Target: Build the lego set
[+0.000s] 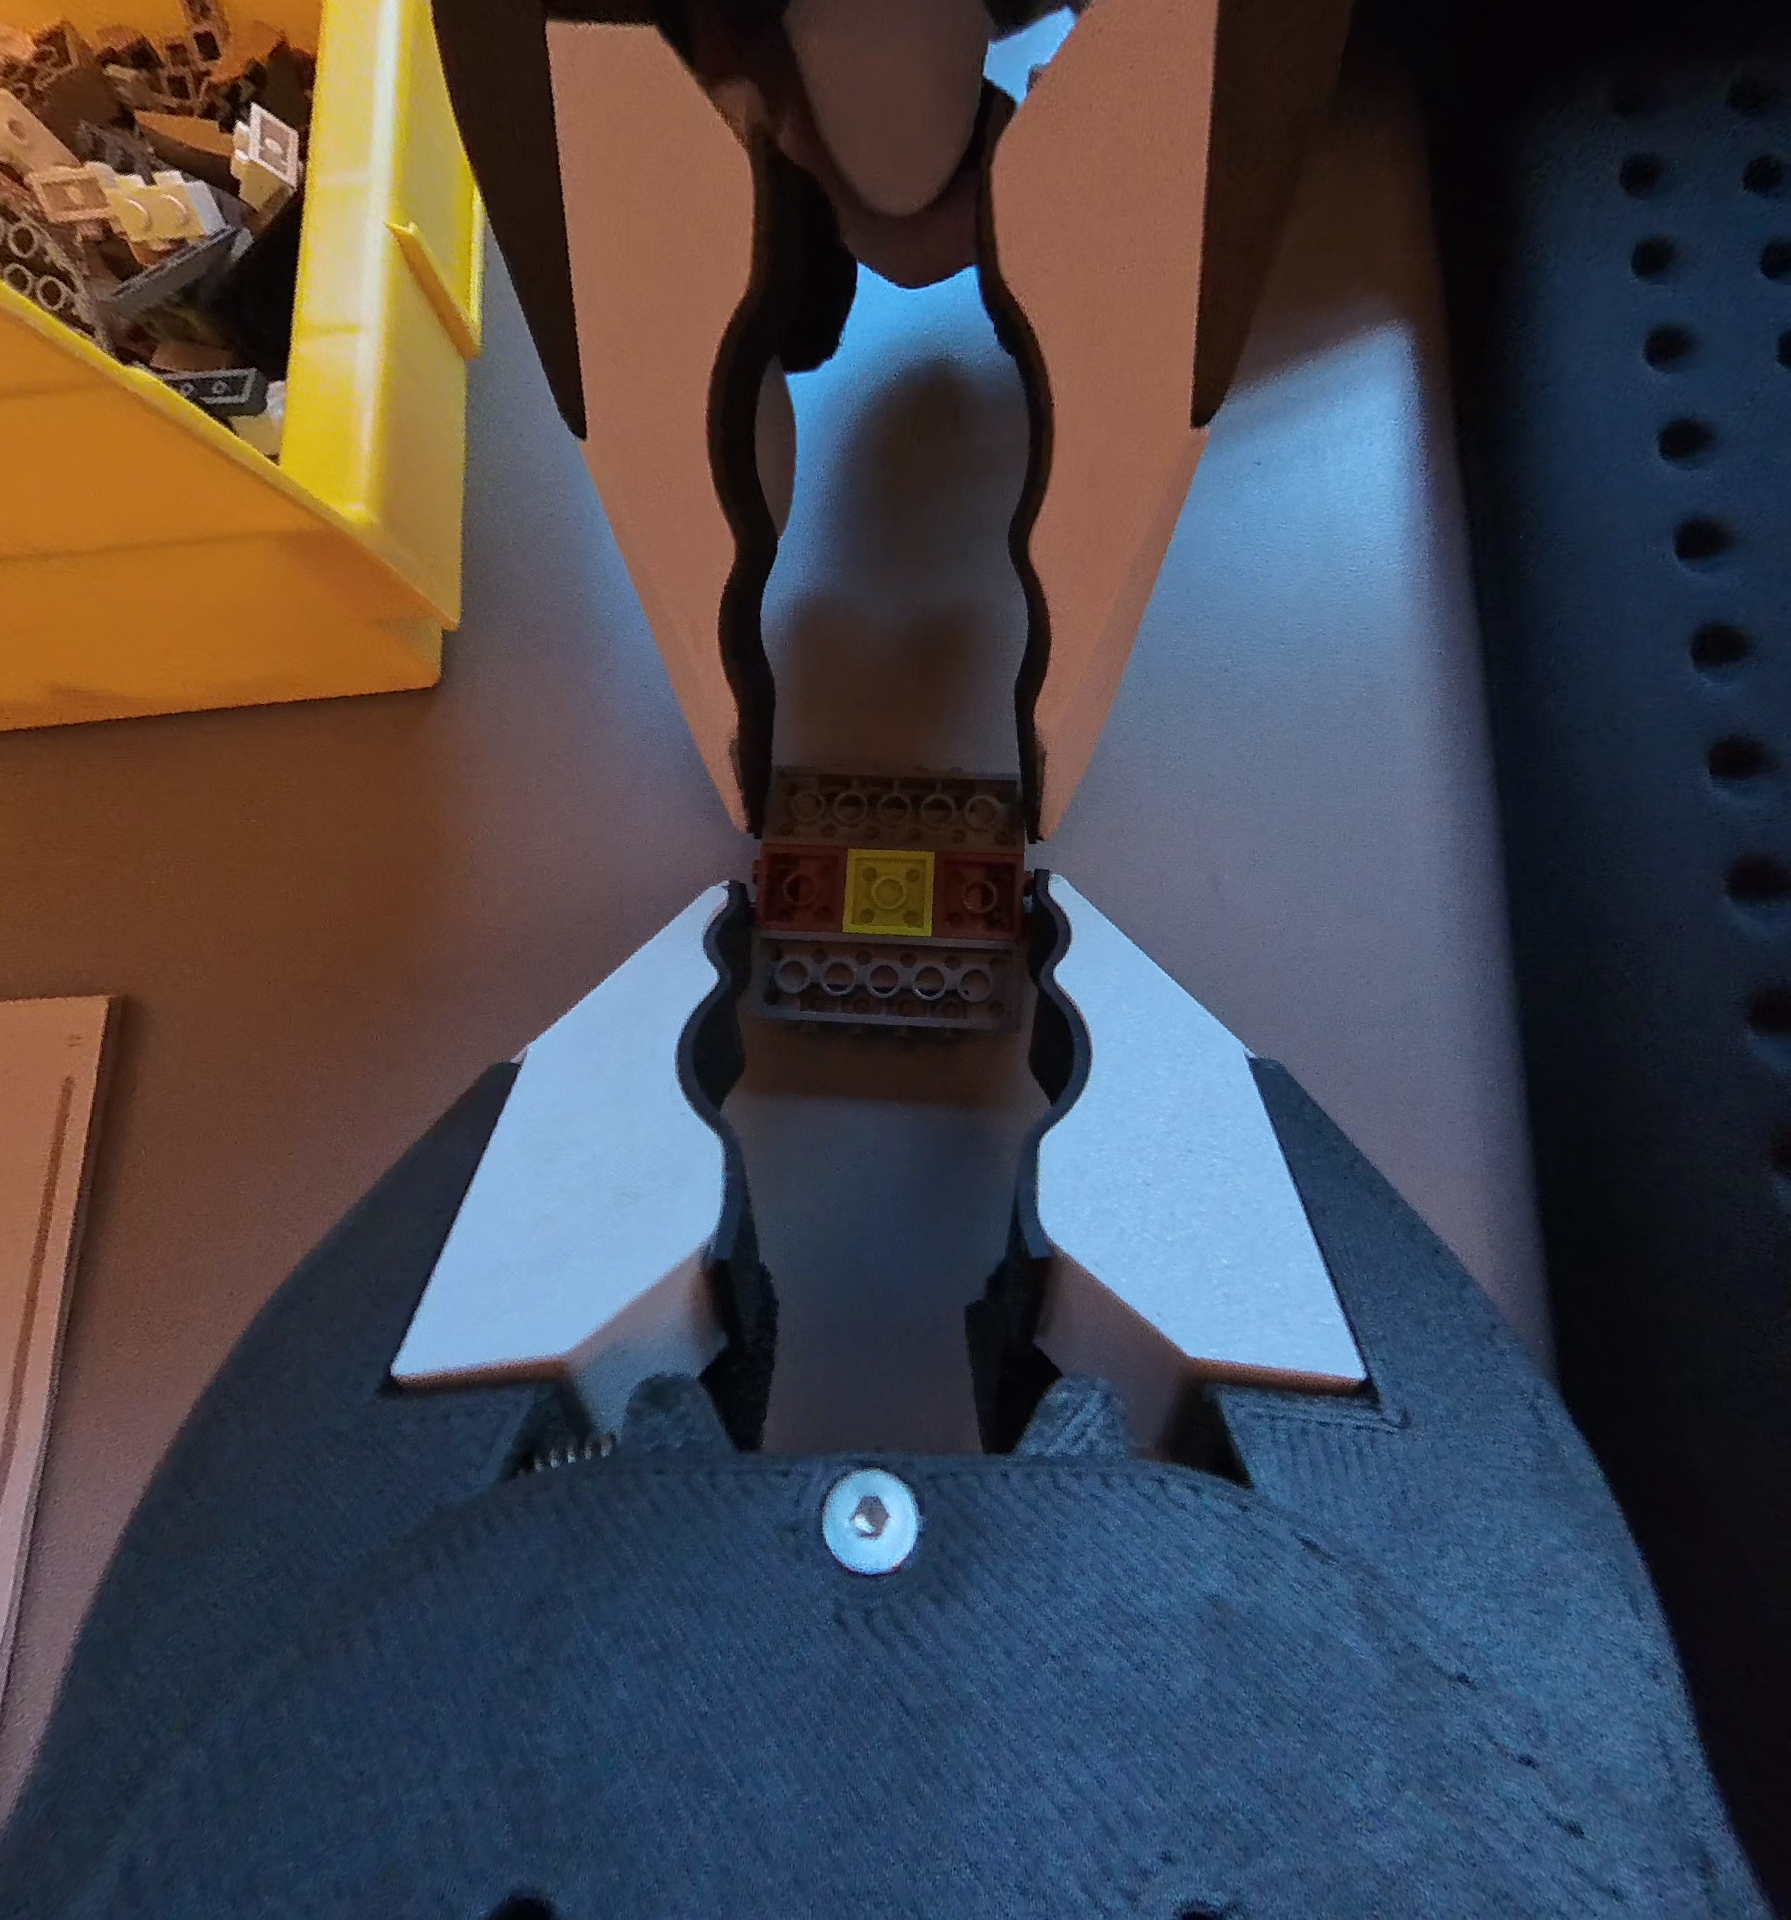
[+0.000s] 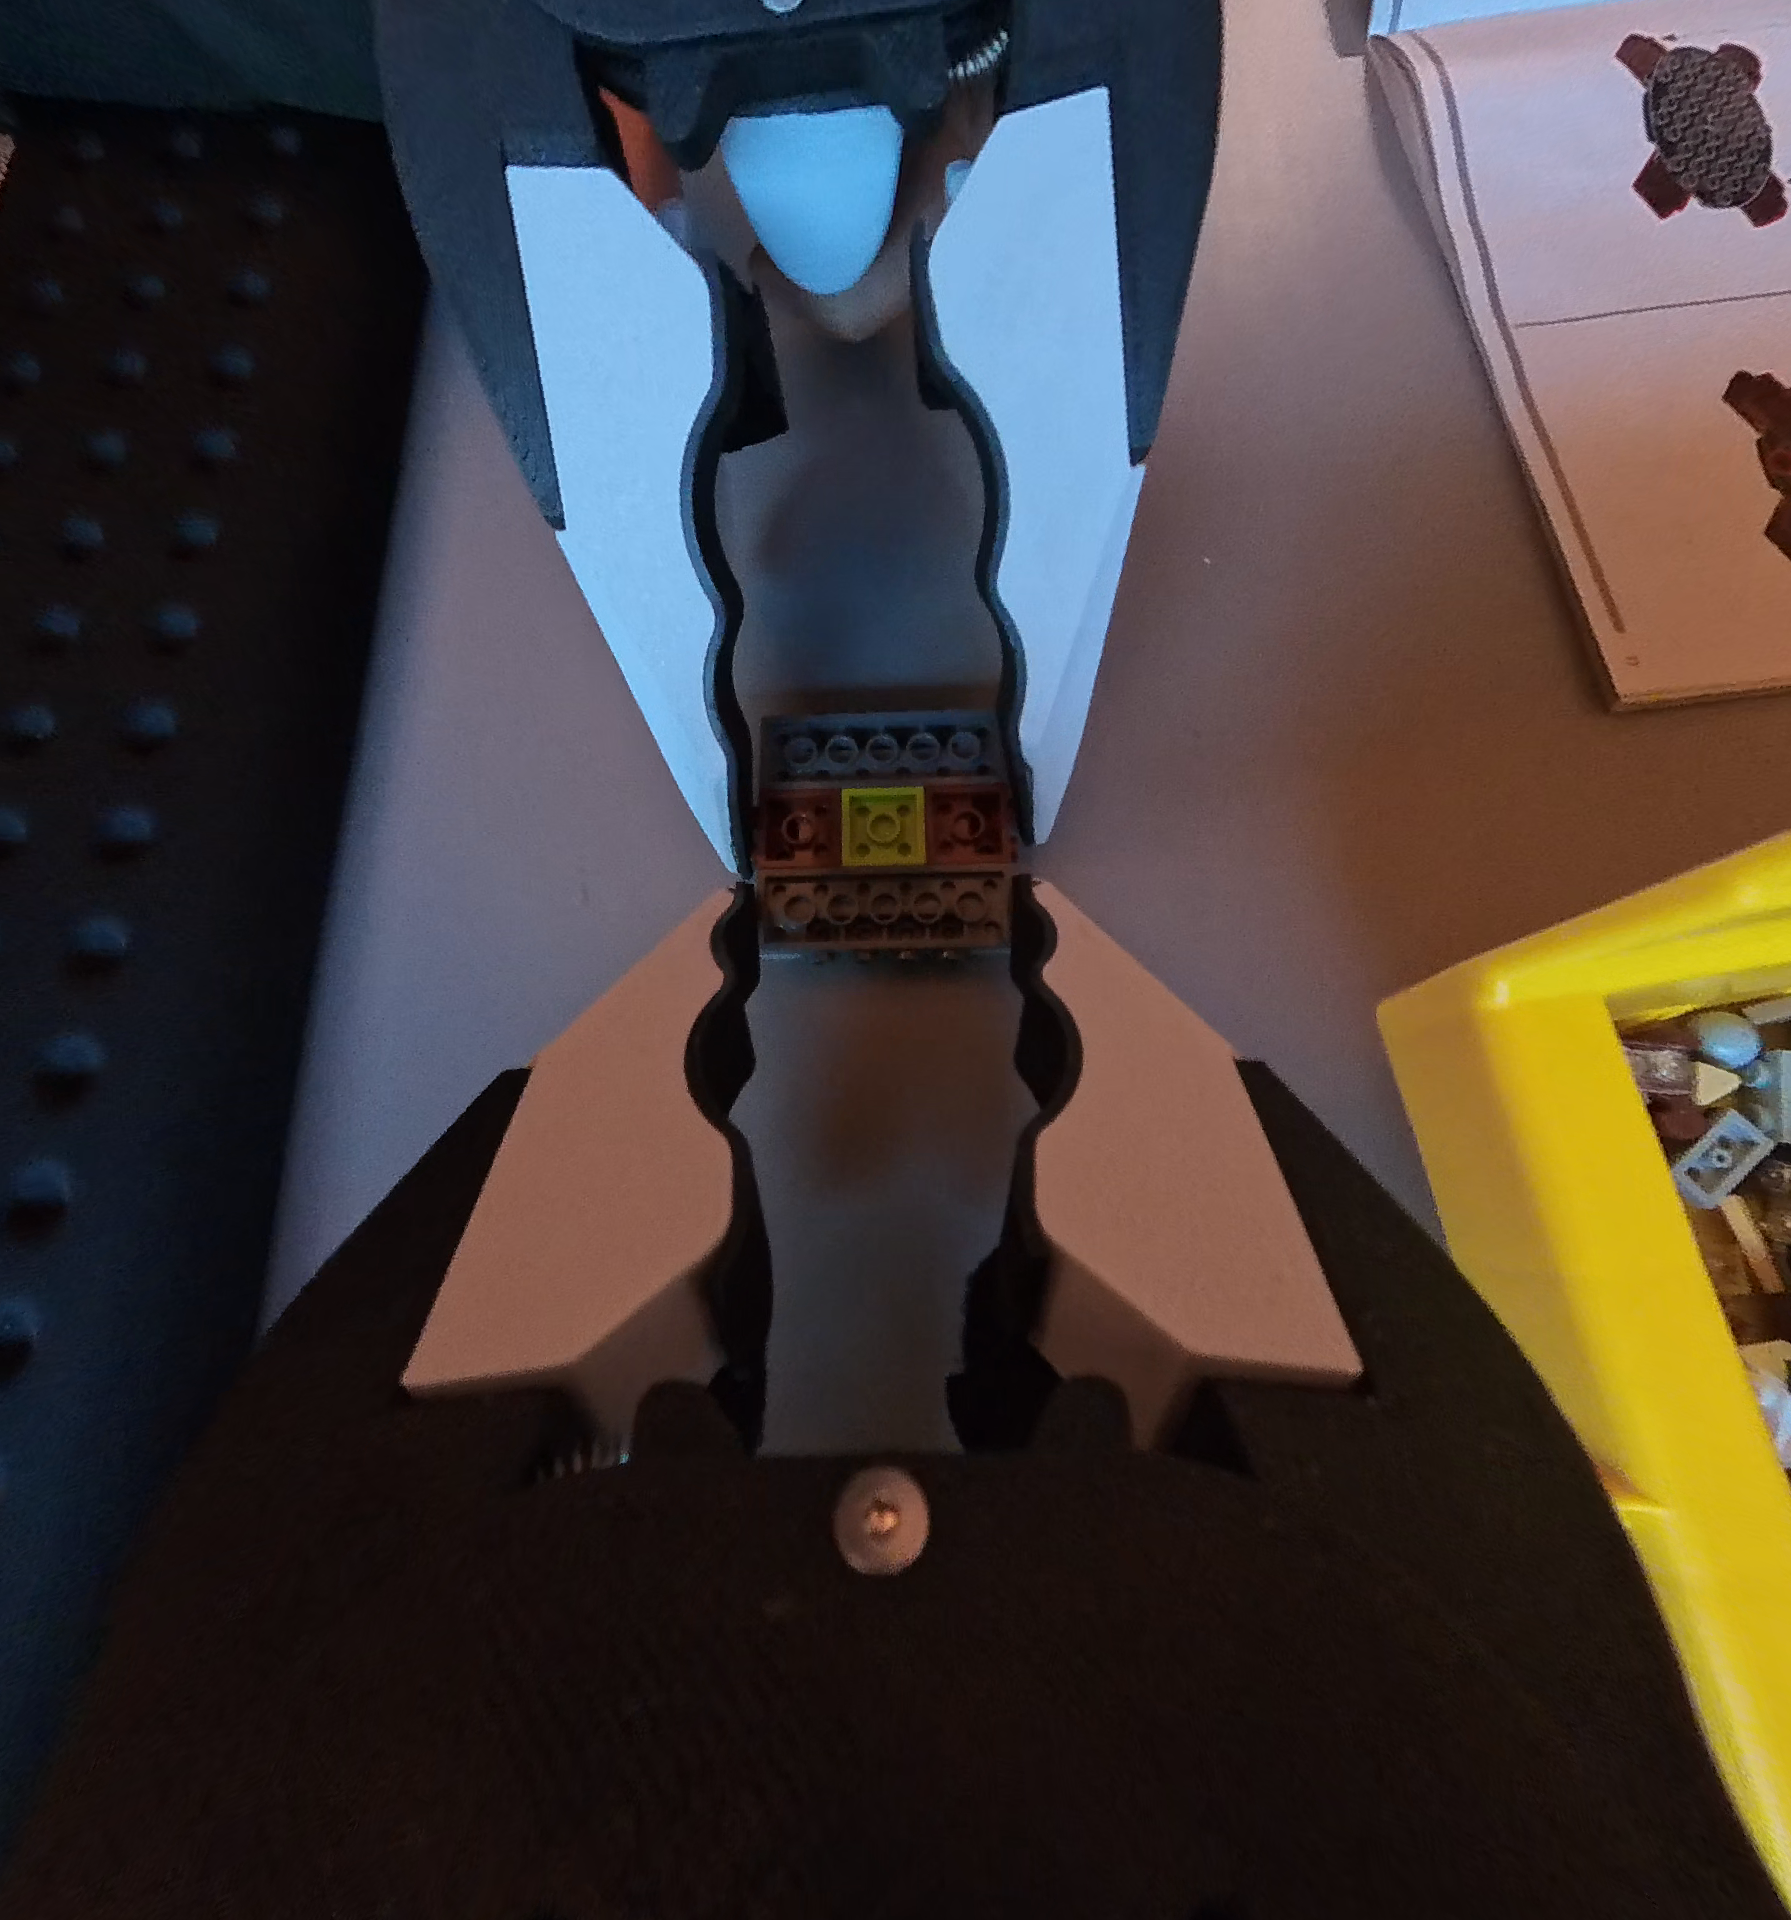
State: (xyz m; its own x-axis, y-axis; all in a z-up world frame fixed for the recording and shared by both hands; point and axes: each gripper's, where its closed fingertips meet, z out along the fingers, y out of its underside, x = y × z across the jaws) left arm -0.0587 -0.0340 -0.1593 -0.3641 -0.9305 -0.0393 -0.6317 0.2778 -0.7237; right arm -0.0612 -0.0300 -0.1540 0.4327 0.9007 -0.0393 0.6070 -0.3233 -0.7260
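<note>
A small lego assembly (image 1: 889,899) is turned underside towards the cameras: two grey bricks with a row of dark red, yellow and dark red plates between them. My left gripper (image 1: 886,925) is shut on its near grey part from below in the left wrist view. My right gripper (image 1: 889,816) comes in from the opposite side and is shut on the far grey part. In the right wrist view the right gripper (image 2: 886,904) holds the near end of the assembly (image 2: 883,828) and the left gripper (image 2: 880,831) holds the far end. The assembly hangs above the table.
A yellow bin (image 1: 143,582) of several loose lego pieces stands at the upper left; it also shows in the right wrist view (image 2: 1514,1195). An open instruction booklet (image 2: 1597,416) lies on the table beside it. A dark studded mat (image 2: 91,623) runs along the other side.
</note>
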